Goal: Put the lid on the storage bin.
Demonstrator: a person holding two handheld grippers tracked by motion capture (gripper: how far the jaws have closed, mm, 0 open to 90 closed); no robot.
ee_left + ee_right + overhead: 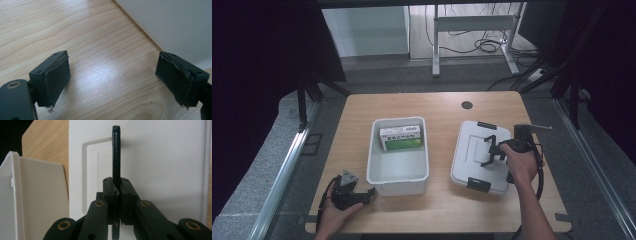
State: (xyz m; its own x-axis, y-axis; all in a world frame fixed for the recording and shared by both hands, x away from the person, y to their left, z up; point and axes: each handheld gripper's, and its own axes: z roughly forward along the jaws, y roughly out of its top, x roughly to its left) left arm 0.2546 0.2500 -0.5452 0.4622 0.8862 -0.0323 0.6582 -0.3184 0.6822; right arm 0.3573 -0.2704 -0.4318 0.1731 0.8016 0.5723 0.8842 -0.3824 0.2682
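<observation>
Two grippers: left gripper point(362, 196) wide open, holding nothing; right gripper point(490, 151) closed on one lid's point(472, 160) handle point(116, 152). One bin point(398, 177) contains one green box point(400, 137).

A white lid point(474, 152) with black latches lies flat on the tabletop point(442, 107); its black handle point(116, 152) stands upright, pinched.

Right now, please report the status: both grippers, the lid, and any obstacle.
Right gripper shut on black lid handle. Left gripper open, on table beside white bin. Lid lies right of bin. Green box in bin; nothing in the way.
</observation>
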